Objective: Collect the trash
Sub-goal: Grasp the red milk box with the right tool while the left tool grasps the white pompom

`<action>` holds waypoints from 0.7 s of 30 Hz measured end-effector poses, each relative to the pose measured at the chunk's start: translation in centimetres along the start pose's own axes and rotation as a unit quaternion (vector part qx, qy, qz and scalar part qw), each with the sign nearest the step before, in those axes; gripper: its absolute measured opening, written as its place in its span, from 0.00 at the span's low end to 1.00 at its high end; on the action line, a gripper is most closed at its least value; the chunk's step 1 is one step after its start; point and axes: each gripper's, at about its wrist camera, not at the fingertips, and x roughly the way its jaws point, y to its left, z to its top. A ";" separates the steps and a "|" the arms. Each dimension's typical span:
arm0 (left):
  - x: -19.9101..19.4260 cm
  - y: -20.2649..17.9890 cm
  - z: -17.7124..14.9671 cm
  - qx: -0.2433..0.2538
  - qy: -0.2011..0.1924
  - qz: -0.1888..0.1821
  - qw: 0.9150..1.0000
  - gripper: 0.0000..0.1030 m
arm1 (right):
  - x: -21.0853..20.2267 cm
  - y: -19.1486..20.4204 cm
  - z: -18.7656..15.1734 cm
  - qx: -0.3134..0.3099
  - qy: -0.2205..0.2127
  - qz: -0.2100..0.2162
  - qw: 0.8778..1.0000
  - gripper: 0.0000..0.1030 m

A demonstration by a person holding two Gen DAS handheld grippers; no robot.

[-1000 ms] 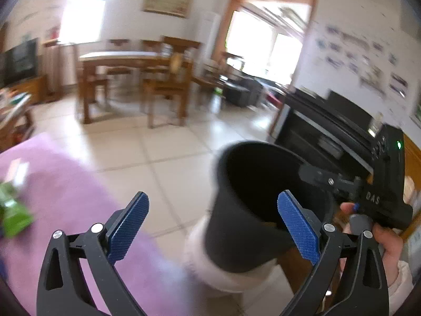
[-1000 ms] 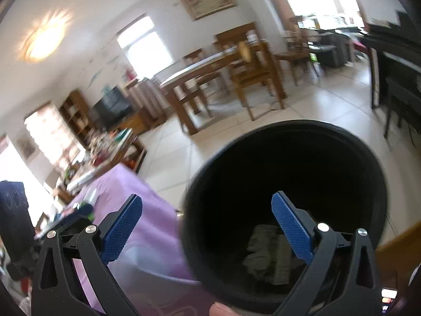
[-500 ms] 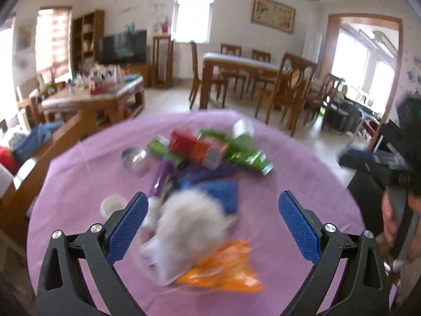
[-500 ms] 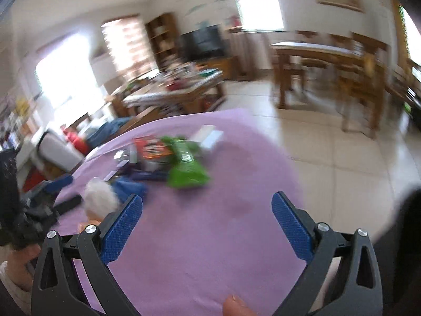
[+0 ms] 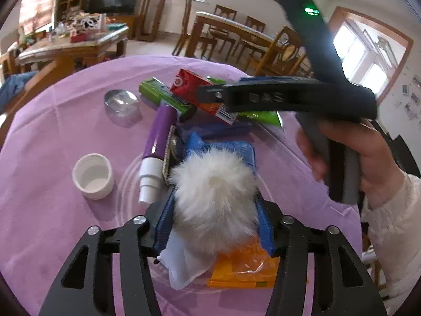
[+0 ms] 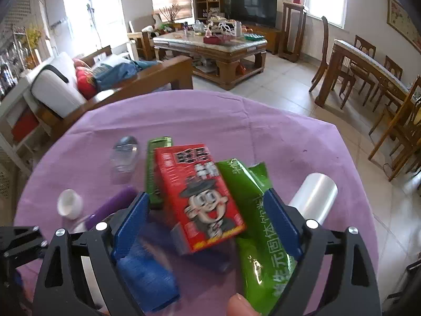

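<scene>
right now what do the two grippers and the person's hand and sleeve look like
The left gripper and right gripper match: black plastic frames with triangular cut-outs and silver screws, blue ridged pads on the fingers. Seen from the left wrist, the right one's body bears pale "DAS" lettering and a green light. The right hand is bare, with a cream sleeve.

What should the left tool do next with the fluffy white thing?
Probably lift it straight up. The left tool looks closed on the white pom-pom, both pads pressed into its sides, and it still sits on the orange wrapper and a white tissue. The right tool is open over the red box, so keep clear.
</scene>
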 end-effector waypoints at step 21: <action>-4.0 -0.9 0.4 -0.002 -0.081 -0.048 0.996 0.42 | -8.1 -2.0 -4.3 0.086 -0.090 0.092 0.988 0.50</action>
